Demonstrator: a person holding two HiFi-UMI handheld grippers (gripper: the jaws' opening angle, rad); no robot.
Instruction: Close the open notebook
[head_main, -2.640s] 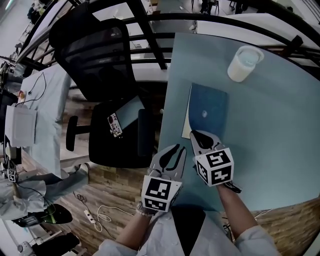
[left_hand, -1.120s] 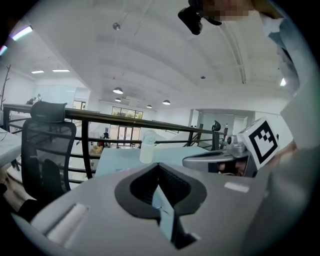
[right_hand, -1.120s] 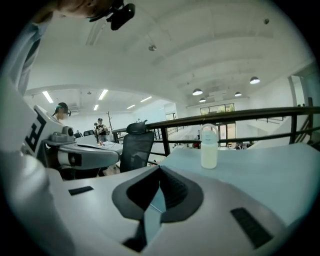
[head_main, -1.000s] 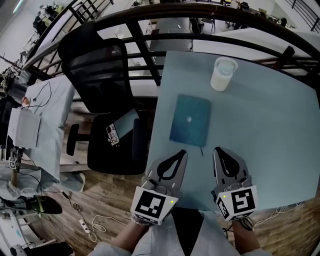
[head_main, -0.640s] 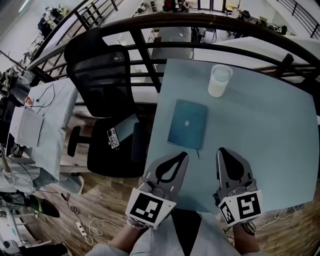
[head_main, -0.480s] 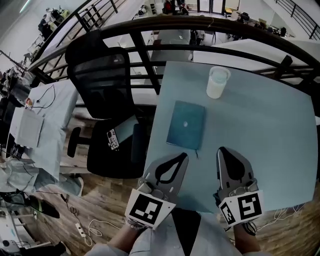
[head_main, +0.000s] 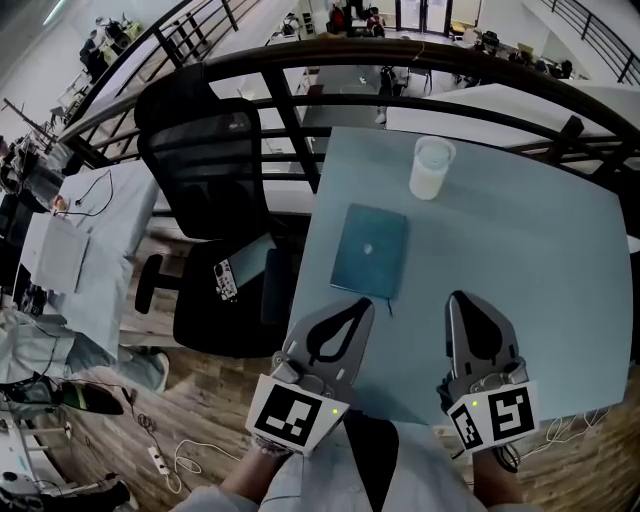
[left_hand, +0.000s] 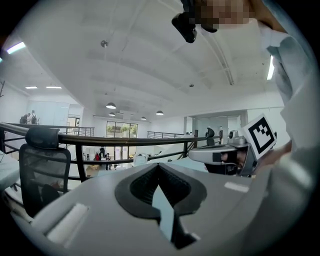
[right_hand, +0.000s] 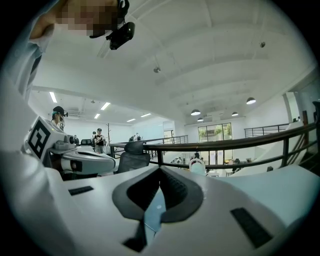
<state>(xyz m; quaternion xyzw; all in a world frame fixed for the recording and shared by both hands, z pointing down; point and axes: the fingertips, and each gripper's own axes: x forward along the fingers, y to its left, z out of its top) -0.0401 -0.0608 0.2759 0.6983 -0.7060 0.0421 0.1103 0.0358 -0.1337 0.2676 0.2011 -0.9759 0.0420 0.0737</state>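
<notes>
The notebook (head_main: 369, 252), dark teal with a small pale dot on its cover, lies closed and flat on the light blue table (head_main: 520, 260). Both grippers hover over the table's near edge, short of the notebook and touching nothing. My left gripper (head_main: 359, 304) is below the notebook's near left corner, jaws together and empty. My right gripper (head_main: 461, 299) is to the right of it, also shut and empty. In the left gripper view the left gripper (left_hand: 159, 165) points level at the railing. In the right gripper view the right gripper (right_hand: 160, 169) does the same.
A white cup (head_main: 430, 168) stands at the far side of the table, beyond the notebook, and shows as a cup (right_hand: 197, 166) in the right gripper view. A black office chair (head_main: 205, 170) with a phone (head_main: 225, 280) on its seat stands left of the table. A dark railing (head_main: 400, 60) runs behind.
Both grippers have drawn back from the notebook toward me and risen, the right one moving further right. The notebook has stayed closed and still.
</notes>
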